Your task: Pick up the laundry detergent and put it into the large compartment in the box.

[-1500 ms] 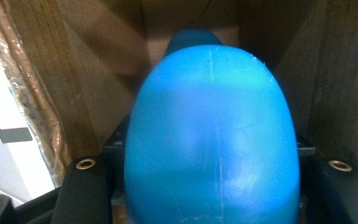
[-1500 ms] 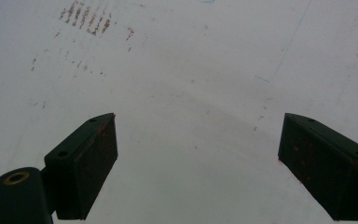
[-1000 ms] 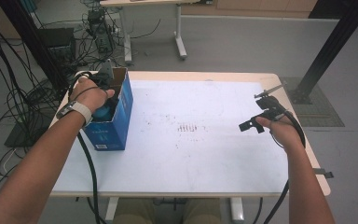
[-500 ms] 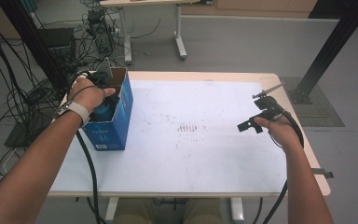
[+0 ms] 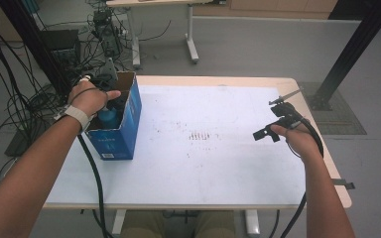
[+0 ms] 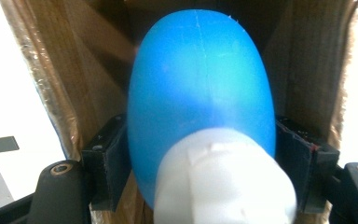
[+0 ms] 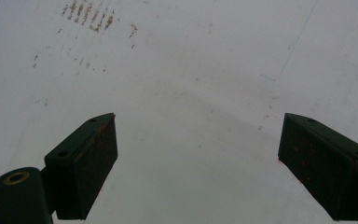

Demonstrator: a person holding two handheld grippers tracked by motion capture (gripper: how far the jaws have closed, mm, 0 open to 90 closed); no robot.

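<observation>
High view: the left gripper is seen lowered into an open blue cardboard box at the left edge of the white table, with the left hand wrapped over it. A blue bottle with a white cap is seen inside the box, under that hand. In the left gripper view the bottle is framed on both sides by the black pads, which lie against its rounded body just above the white cap (brown box walls are seen close on either side). The jaws have just been opening from nearly closed, and the bottle is now between them, held at about a third of their travel.

Well apart, near the table's right edge, the right gripper is held by the right hand. In the right gripper view its jaws are spread wide over the bare, faintly stained tabletop, and nothing is gripped.
</observation>
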